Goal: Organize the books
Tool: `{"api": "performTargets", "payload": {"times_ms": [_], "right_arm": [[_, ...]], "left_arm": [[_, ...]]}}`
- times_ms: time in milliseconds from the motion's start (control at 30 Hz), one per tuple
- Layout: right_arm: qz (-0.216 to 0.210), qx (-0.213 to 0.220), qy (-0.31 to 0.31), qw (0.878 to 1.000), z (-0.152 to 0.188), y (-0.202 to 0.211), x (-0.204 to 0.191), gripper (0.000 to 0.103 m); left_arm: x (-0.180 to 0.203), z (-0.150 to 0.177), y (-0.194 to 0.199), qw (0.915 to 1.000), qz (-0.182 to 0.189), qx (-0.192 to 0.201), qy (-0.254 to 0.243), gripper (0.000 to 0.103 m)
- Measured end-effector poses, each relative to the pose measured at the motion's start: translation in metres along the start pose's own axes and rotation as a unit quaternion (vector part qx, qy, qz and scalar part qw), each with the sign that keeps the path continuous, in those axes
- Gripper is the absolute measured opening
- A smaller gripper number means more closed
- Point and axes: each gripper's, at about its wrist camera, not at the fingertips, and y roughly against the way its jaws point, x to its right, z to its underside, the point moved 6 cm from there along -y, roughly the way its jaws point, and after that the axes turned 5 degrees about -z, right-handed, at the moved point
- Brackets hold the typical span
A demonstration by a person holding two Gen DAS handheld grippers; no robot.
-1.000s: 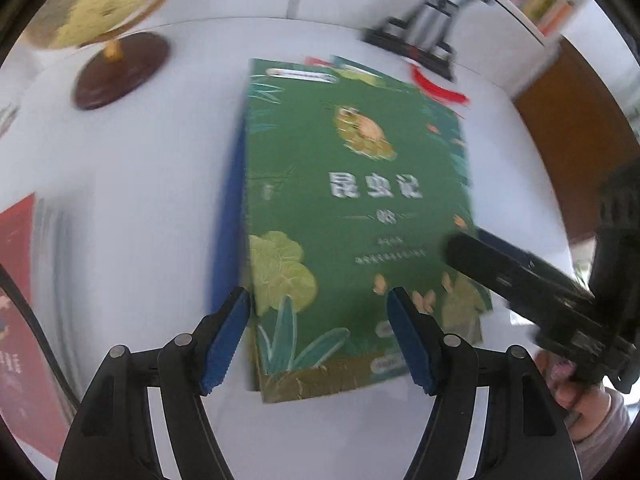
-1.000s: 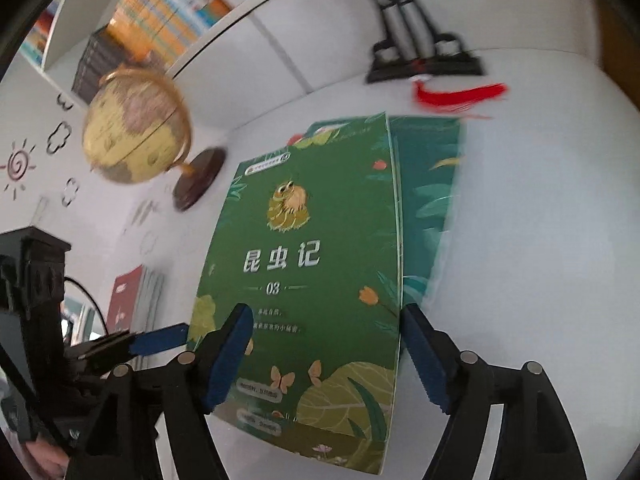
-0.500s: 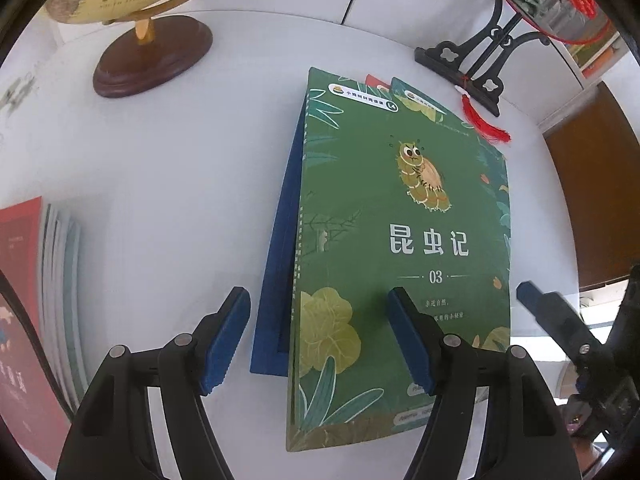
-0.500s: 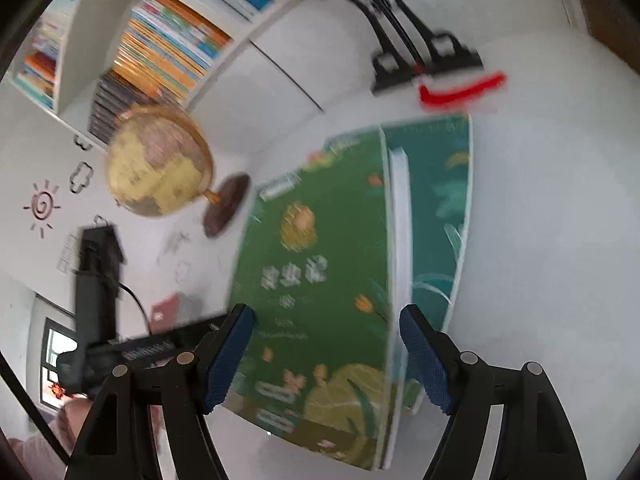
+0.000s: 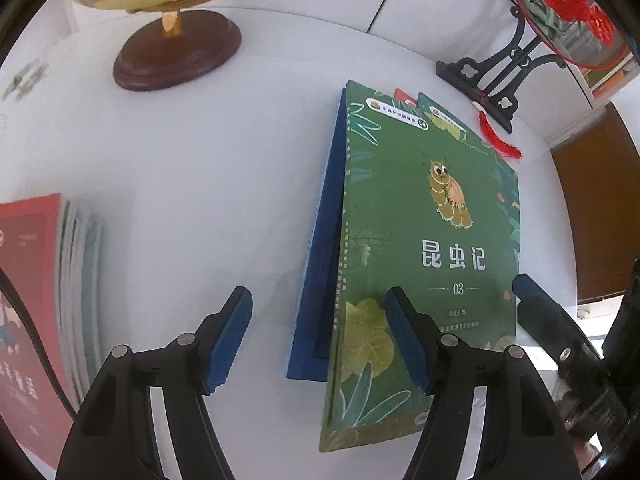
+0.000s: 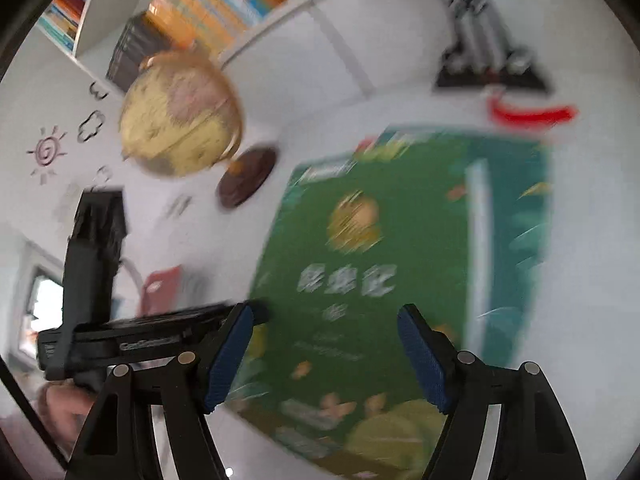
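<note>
A green book with a caterpillar on its cover [image 5: 432, 248] tops a small stack on the white table, with a blue book [image 5: 320, 280] showing under its left edge and a teal one [image 6: 516, 216] under its right. My left gripper [image 5: 317, 294] hangs open above the stack's near left edge, one finger over the green cover and the other over bare table. Blurred in its own view, my right gripper [image 6: 325, 312] is open above the near part of the green cover [image 6: 360, 264], and one of its fingers [image 5: 536, 308] shows at the book's right edge.
A globe on a dark wooden base [image 5: 176, 54] stands at the back left. A black ornament stand [image 5: 492, 80] with a red tassel [image 5: 498, 140] sits behind the stack. Red-covered books [image 5: 32, 300] lie at the near left. Filled shelves [image 6: 208, 0] line the wall.
My left gripper has slid left off the green cover toward the stack's left edge. The right gripper's finger has drawn back from the cover's corner to its right edge, and its view is blurred.
</note>
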Motion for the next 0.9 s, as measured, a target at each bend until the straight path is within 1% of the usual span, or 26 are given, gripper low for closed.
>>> {"api": "performTargets", "payload": {"times_ms": [33,100,133,167,233,267,333,367,400,467,500,533,567,700,767,900], "right_arm": [[-0.001,0.006,-0.009,1.0,-0.001,0.002,0.003,0.073],[-0.004,-0.011,-0.03,0.999,0.004,0.0,0.013,0.072],[-0.003,-0.006,-0.024,1.0,0.004,0.001,0.012,0.071],[0.012,-0.001,-0.021,1.0,0.004,0.003,0.014,0.071],[0.025,0.01,-0.032,0.999,0.002,0.007,0.017,0.071],[0.02,0.014,-0.038,0.999,0.002,0.008,0.018,0.071],[0.01,0.003,-0.035,0.999,0.004,0.003,0.013,0.071],[0.016,0.002,-0.022,1.0,0.004,0.001,0.01,0.071],[0.031,0.003,-0.01,0.999,0.003,0.0,0.008,0.071],[0.074,0.021,-0.012,0.997,-0.001,0.001,0.013,0.071],[0.081,0.03,-0.02,0.996,-0.002,0.003,0.017,0.071],[0.074,0.031,-0.032,0.996,-0.002,0.003,0.02,0.073],[0.063,0.021,-0.039,0.997,0.0,0.0,0.02,0.073],[0.083,0.013,-0.01,0.996,0.0,-0.003,0.015,0.073],[0.083,0.022,-0.003,0.996,-0.003,-0.001,0.009,0.074],[0.084,0.003,0.025,0.996,-0.004,-0.01,-0.001,0.075]], "left_arm": [[0.0,0.0,0.0,1.0,0.002,0.0,-0.002,0.066],[0.001,0.0,-0.001,1.0,-0.001,-0.001,-0.004,0.066],[0.001,0.0,-0.002,1.0,-0.003,-0.001,-0.004,0.066],[0.001,0.0,-0.003,1.0,-0.002,-0.002,-0.003,0.066],[0.004,0.001,-0.004,1.0,0.004,-0.004,-0.005,0.066],[0.006,0.002,-0.004,0.9999,0.006,-0.004,-0.007,0.066],[0.009,0.001,-0.005,0.9999,0.004,-0.002,-0.012,0.068],[0.01,0.001,-0.005,0.9999,0.003,-0.002,-0.012,0.068],[0.01,0.0,-0.005,0.9999,0.004,-0.004,-0.01,0.068],[0.009,-0.001,-0.004,0.9999,0.006,-0.003,-0.007,0.068],[0.009,-0.001,-0.004,0.9999,0.007,-0.002,-0.008,0.068],[0.009,-0.001,-0.004,0.9999,0.007,-0.002,-0.009,0.068],[0.009,-0.002,-0.004,0.9999,0.008,-0.002,-0.011,0.068],[0.007,-0.003,-0.006,1.0,0.006,-0.003,-0.007,0.068],[0.006,-0.004,-0.007,0.9999,0.011,-0.004,-0.004,0.068],[0.004,-0.005,-0.007,0.9998,0.018,-0.001,-0.009,0.067]]}}
